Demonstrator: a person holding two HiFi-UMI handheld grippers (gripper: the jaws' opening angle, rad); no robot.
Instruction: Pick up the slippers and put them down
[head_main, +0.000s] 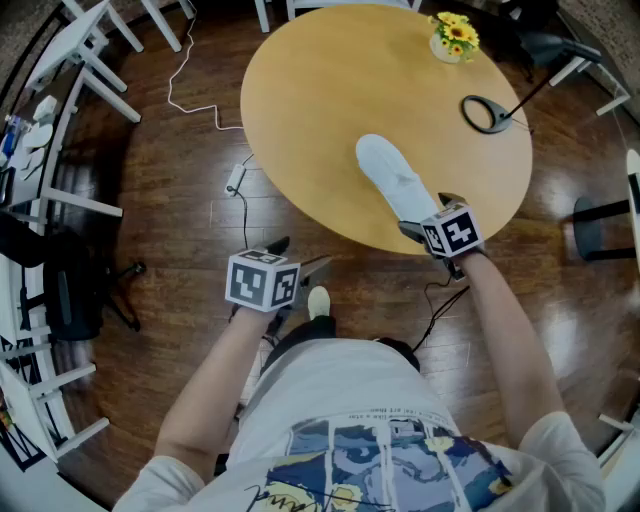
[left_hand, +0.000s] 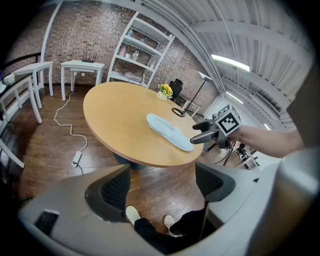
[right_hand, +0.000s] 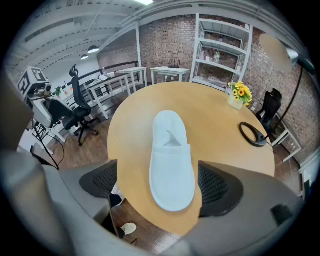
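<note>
White slipper seen flat on table, heel at near edge. Right tongs held wide, heel framed between jaws, not yet pinched. Left tongs wide, empty, over floor. Heel best gripped squarely before lift.

The person's left arm is bent and kept close to the body, and the left gripper is held off the near edge of the table, its jaws wide apart with nothing between them and aimed towards the table. The right arm stretches further forward, bare from the short sleeve down, and carries the right gripper to the table's near edge. Its jaws are also spread wide, level and pointing across the tabletop, clamped on nothing.
</note>
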